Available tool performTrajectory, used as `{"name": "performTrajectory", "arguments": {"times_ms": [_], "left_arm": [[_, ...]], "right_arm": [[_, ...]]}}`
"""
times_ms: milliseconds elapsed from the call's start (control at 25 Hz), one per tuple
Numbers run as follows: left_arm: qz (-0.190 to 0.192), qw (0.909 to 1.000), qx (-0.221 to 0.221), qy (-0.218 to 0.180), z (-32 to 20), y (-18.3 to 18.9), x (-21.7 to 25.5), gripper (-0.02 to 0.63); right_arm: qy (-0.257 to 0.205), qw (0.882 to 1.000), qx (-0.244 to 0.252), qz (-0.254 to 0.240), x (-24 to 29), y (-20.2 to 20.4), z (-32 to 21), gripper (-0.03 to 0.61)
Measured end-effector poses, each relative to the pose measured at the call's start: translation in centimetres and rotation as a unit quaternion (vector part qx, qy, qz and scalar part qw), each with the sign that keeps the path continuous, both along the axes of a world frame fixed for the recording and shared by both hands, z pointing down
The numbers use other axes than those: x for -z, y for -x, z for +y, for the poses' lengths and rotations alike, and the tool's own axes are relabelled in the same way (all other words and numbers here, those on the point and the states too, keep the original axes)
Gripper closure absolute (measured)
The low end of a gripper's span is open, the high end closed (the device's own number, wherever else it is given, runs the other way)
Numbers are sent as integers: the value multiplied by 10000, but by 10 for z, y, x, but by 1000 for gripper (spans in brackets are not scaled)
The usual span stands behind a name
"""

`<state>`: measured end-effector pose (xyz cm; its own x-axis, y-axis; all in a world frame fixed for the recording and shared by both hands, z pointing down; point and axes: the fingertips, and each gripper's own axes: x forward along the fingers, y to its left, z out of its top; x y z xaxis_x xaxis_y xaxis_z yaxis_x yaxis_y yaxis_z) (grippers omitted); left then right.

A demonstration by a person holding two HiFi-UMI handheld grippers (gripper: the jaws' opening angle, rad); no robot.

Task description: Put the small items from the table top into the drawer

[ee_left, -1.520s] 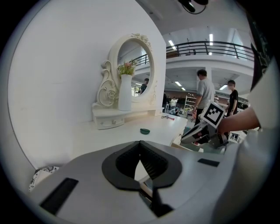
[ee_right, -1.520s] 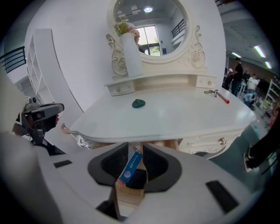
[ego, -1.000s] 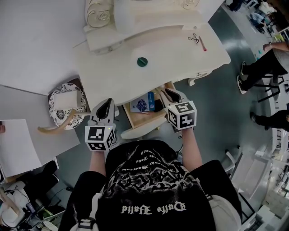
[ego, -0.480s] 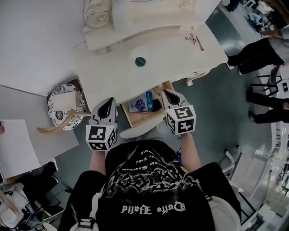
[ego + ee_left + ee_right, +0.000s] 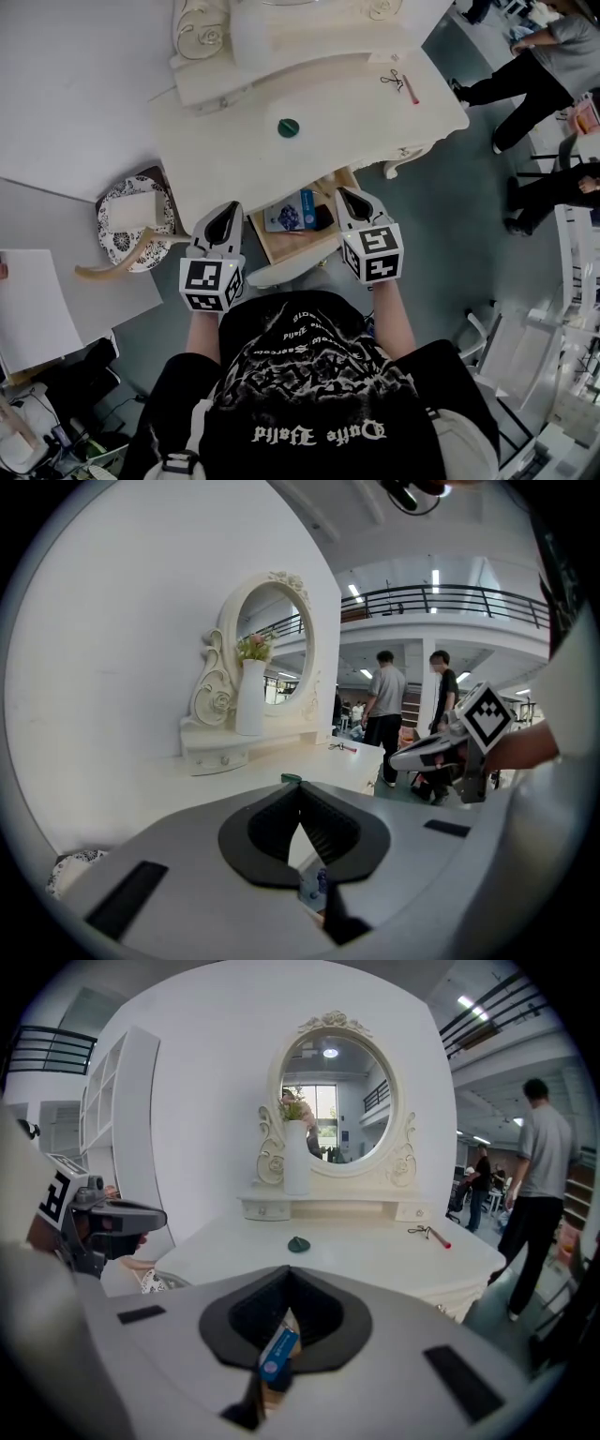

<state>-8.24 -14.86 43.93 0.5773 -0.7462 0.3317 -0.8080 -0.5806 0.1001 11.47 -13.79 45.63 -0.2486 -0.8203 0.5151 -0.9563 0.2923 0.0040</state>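
Observation:
The white dressing table [image 5: 234,159] carries a green round lid [image 5: 288,127], small scissors [image 5: 391,79] and a red pen [image 5: 411,90]. Its open drawer [image 5: 277,247] holds a blue box [image 5: 306,208], a printed card and a dark item. My right gripper [image 5: 348,195] hovers over the drawer's right end. Its jaws have just been closing and are shut with nothing between them; the blue box [image 5: 278,1358] shows below them in the right gripper view. My left gripper [image 5: 228,208] is shut and empty at the drawer's left, by the table's front edge.
An oval mirror [image 5: 330,1101] and a white vase [image 5: 296,1157] stand at the table's back. A patterned stool [image 5: 136,217] with a white box is at the left. People [image 5: 525,70] stand on the floor to the right.
The right gripper's jaws have gone from open to shut and it has lifted slightly over the drawer. The people at the right have walked on. The left gripper has held still.

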Motion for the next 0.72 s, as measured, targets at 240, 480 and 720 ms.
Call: {"name": "performTrajectory", "arguments": {"times_ms": [240,480,720], "left_arm": [[8,10000,-43,-2,3,-3,-1,598],[8,10000,-83,-8,4,-6,0,598],[8,9999,-101,-2,4,-7,0,598]], "right_arm": [[-18,10000,2,52,-1,0,6,569],[-90,9999,-16,65,2,-1,9,569],[-159,9998,-51,83,5,-3,9,569]]}}
